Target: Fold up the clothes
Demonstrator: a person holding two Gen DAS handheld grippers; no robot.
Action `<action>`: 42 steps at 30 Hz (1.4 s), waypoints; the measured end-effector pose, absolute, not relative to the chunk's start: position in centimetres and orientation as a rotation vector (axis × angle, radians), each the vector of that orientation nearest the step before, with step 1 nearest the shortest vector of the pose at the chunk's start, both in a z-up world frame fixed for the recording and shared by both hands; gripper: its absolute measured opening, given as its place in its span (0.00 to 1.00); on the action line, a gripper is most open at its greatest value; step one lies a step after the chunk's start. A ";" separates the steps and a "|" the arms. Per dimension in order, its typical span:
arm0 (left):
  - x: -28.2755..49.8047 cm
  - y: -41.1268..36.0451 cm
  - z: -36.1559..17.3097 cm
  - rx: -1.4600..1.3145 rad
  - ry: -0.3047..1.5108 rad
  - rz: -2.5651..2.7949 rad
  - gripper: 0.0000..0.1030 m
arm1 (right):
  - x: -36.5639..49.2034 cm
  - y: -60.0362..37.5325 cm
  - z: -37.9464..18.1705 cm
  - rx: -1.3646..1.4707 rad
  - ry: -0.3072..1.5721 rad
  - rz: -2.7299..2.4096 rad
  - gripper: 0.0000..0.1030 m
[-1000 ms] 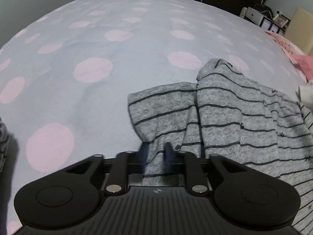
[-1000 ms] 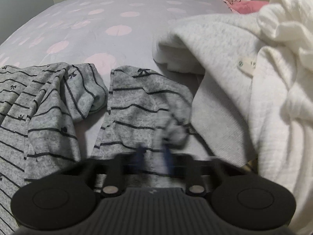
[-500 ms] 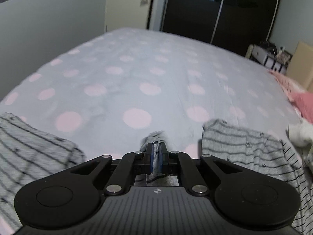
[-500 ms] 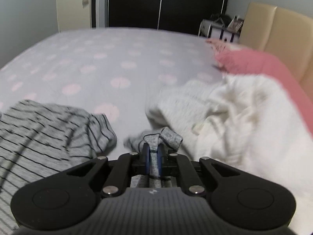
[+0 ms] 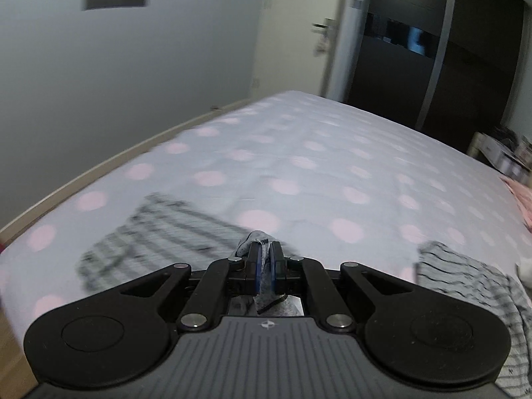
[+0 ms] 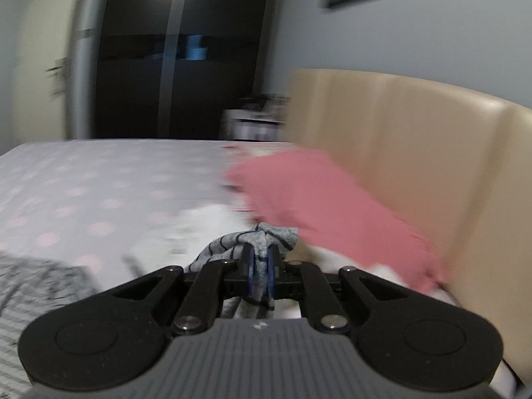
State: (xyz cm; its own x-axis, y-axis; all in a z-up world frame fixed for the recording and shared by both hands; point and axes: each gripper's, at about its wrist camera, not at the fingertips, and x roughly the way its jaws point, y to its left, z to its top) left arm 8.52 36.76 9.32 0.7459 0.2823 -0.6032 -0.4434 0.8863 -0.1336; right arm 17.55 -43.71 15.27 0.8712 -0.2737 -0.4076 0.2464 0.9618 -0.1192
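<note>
Above the polka-dot bed, both tools held the striped grey garment by pinched edges, probably to lift it and shake it flat before folding. The left tool was clamped narrow on a fabric tuft; the right tool likewise gripped a bunched corner, near the pink pillow.

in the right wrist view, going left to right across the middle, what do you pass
polka-dot bedsheet → grey striped cloth pinched in the right gripper → pink pillow → beige headboard
</note>
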 end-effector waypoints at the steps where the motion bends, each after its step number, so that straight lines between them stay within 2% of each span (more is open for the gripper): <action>1: 7.7 37.5 9.3 -0.290 0.607 0.423 0.03 | 16.9 -45.3 15.3 -0.039 0.438 -0.312 0.09; 7: 4.8 41.2 8.0 -0.279 0.651 0.532 0.02 | 14.5 -52.4 12.8 0.130 0.528 -0.463 0.09; 16: 6.0 42.3 5.8 -0.210 0.746 0.575 0.02 | 15.7 -55.0 9.0 0.114 0.641 -0.531 0.09; 19: 6.3 42.5 4.2 -0.218 0.820 0.583 0.03 | 16.5 -55.6 7.2 0.120 0.737 -0.509 0.11; 22: 6.2 42.6 3.7 -0.227 0.848 0.600 0.07 | 16.8 -56.1 6.0 0.105 0.790 -0.531 0.20; 24: 6.2 42.6 4.1 -0.232 0.826 0.615 0.15 | 16.1 -56.8 6.7 0.112 0.777 -0.591 0.32; 25: 6.2 42.5 4.7 -0.227 0.800 0.630 0.22 | 15.5 -57.2 7.2 0.124 0.762 -0.620 0.44; 26: 6.2 42.2 5.5 -0.212 0.767 0.640 0.31 | 15.1 -57.6 7.7 0.146 0.736 -0.648 0.46; 28: 6.6 41.3 6.8 -0.164 0.711 0.637 0.44 | 14.4 -58.5 8.8 0.191 0.675 -0.680 0.47; 34: 9.7 37.7 9.3 -0.118 0.634 0.511 0.45 | 13.7 -56.8 11.6 0.188 0.518 -0.608 0.46; 42: 16.4 30.6 9.3 -0.113 0.636 0.270 0.47 | 17.6 -48.0 13.9 0.061 0.409 -0.346 0.46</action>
